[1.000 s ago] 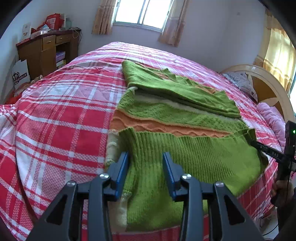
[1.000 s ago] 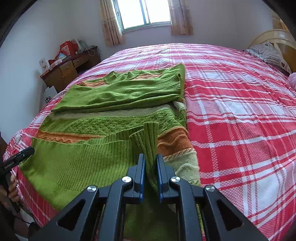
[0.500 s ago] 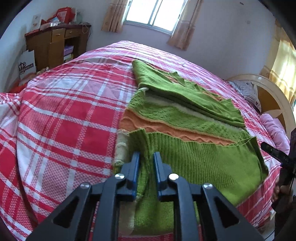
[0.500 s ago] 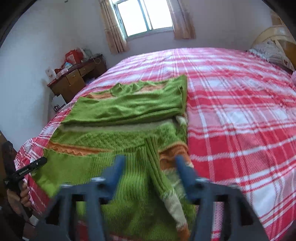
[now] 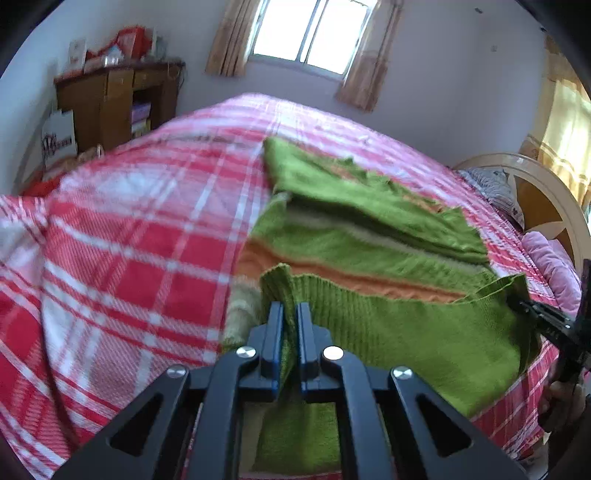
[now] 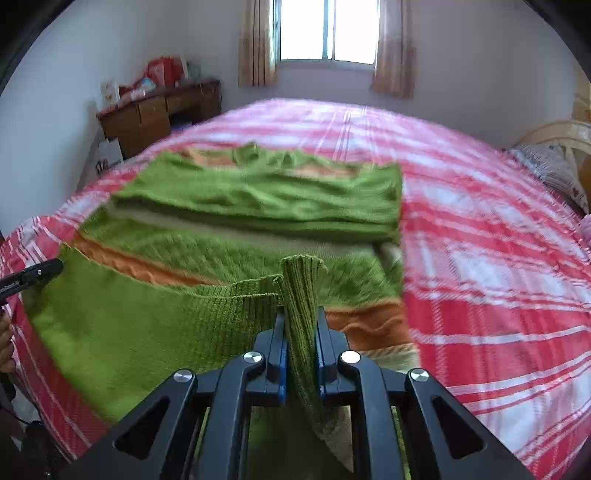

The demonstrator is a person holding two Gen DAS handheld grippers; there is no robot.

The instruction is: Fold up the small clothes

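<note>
A green knit sweater point(image 5: 369, 254) with orange and cream bands lies flat on the red plaid bed point(image 5: 129, 258), its sleeves folded across the chest. My left gripper point(image 5: 290, 306) is at the near left corner of the ribbed hem, jaws closing tight with the knit pinched between the pads. My right gripper point(image 6: 300, 314) holds the near right hem corner point(image 6: 301, 280) the same way, jaws closing on a bunched strip of ribbing. The hem edge hangs raised between them. Each gripper shows at the other view's edge: right gripper point(image 5: 546, 321), left gripper point(image 6: 33, 275).
A wooden desk point(image 6: 159, 110) with clutter stands by the far wall, left of the window point(image 6: 328, 29). A curved headboard point(image 5: 535, 199) and pillows point(image 5: 491, 184) lie to the right. A pink cushion point(image 5: 554, 266) sits near the bed's right edge. Bare plaid bedding point(image 6: 498, 258) spreads beside the sweater.
The left gripper went from open to shut on the left hem corner. The right gripper opened, then shut again on the right hem corner. The hem has lifted.
</note>
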